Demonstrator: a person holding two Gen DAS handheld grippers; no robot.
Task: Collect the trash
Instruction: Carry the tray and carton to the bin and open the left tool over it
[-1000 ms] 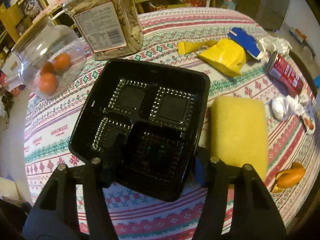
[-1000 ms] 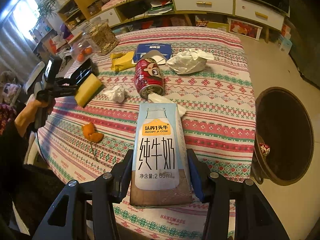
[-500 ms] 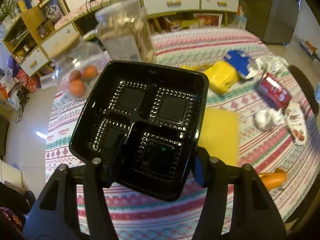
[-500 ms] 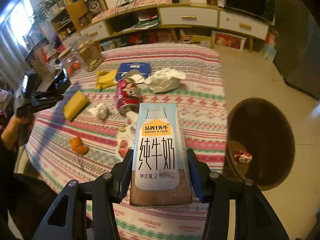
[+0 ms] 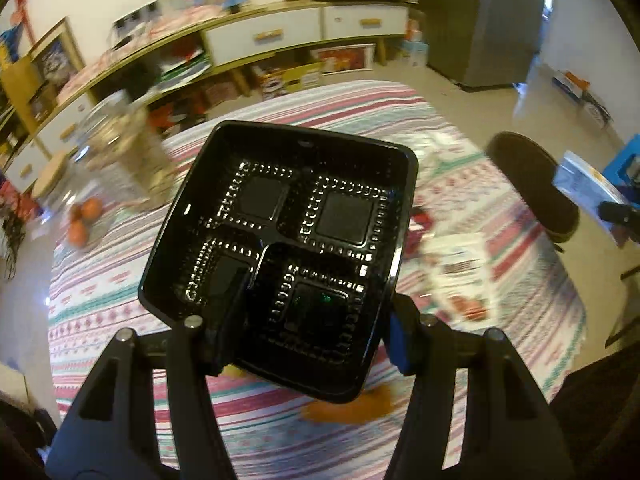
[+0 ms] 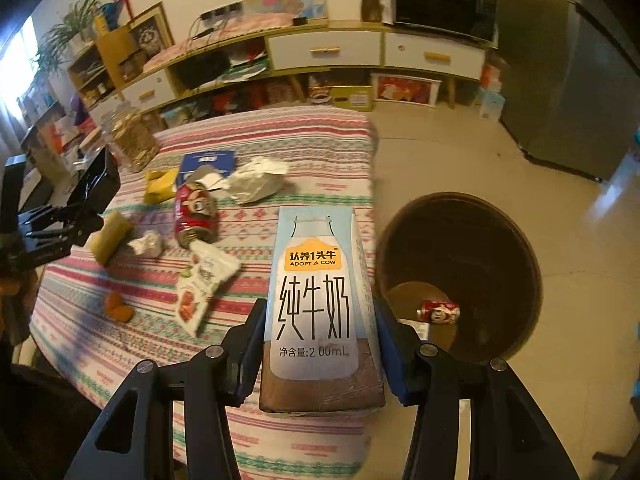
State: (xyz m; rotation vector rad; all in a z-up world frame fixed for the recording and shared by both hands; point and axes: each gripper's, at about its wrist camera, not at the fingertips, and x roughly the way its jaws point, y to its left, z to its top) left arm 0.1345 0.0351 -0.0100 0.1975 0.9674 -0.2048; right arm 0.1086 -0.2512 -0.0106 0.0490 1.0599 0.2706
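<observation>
My left gripper [image 5: 308,340] is shut on a black plastic food tray [image 5: 288,240] and holds it above the striped tablecloth [image 5: 120,288]. My right gripper [image 6: 320,352] is shut on a light-blue milk carton [image 6: 320,300], held upright at the table's right edge, beside a round brown bin [image 6: 480,240] on the floor. A red can [image 6: 438,312] lies in the bin. The bin [image 5: 532,184] and the carton [image 5: 588,188] also show at the right of the left wrist view. The left gripper with the tray [image 6: 92,184] shows at the far left of the right wrist view.
On the table lie a red can [image 6: 195,214], a snack pouch [image 6: 200,284], crumpled white paper [image 6: 256,180], a tissue [image 6: 147,243], a yellow sponge [image 6: 110,234], a yellow bag [image 6: 160,184], a blue packet [image 6: 206,162] and orange peel [image 6: 118,308]. Glass jars [image 5: 124,152] stand at the back left.
Both grippers have risen and swung to the right with their loads. The carton has moved from over the table to its edge by the bin. The tray is higher above the table.
</observation>
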